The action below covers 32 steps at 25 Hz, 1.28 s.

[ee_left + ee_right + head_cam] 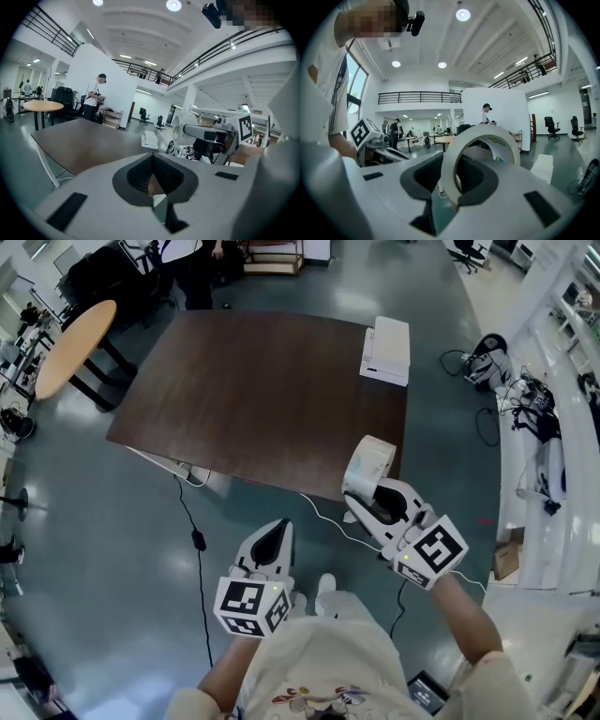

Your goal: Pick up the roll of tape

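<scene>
Closest in is the person's cream shirt (pixel 319 662), low in the head view, with both arms reaching out over the shiny grey-green floor (pixel 94 549). At the far left stands a round light-wood table (pixel 75 348), and nearer, a thin black cable (pixel 199 540) trails across the floor. Just right of the cable is the left hand-held gripper (pixel 279 526), white with a black-and-white marker cube; its jaws are pressed together and nothing sits between them. Beyond it spreads the dark brown wooden tabletop (pixel 253 390), bare across most of its surface. To the right, the right hand-held gripper (pixel 367 491) has its jaws clamped on the wide off-white roll of tape (pixel 370 463). The roll stands on edge between the jaws. From above it overlaps the tabletop's near right corner, with floor showing underneath in the right gripper view. Farther off, on the tabletop's far right corner, lies a flat white rectangular box (pixel 386 351). Along the right side, tangled black cables (pixel 487 367) lie on the floor beside a long white bench (pixel 562 474).
</scene>
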Each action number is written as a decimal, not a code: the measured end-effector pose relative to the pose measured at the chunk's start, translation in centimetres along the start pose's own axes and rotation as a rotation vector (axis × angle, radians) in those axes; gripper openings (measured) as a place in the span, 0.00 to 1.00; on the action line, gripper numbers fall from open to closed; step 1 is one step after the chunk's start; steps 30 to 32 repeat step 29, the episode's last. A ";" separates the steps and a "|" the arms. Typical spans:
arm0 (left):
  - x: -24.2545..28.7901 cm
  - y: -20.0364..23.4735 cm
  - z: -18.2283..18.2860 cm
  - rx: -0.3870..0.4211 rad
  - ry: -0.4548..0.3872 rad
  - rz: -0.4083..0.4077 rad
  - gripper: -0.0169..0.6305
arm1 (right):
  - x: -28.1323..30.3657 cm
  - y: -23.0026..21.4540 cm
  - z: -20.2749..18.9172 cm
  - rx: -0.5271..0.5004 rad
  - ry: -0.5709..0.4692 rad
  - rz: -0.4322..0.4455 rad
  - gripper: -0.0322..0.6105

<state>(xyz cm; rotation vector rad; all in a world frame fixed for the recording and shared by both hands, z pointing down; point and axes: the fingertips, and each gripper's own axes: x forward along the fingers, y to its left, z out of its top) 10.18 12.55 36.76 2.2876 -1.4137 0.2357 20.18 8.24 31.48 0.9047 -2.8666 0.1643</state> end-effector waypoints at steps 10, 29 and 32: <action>-2.1 1.4 0.4 -0.008 -0.019 -0.026 0.04 | -0.7 2.3 -1.2 0.049 0.016 -0.086 0.20; -5.0 1.7 0.2 0.007 -0.044 -0.047 0.04 | -0.9 5.5 -0.7 0.039 0.001 -0.101 0.20; -5.0 1.7 0.2 0.007 -0.044 -0.047 0.04 | -0.9 5.5 -0.7 0.039 0.001 -0.101 0.20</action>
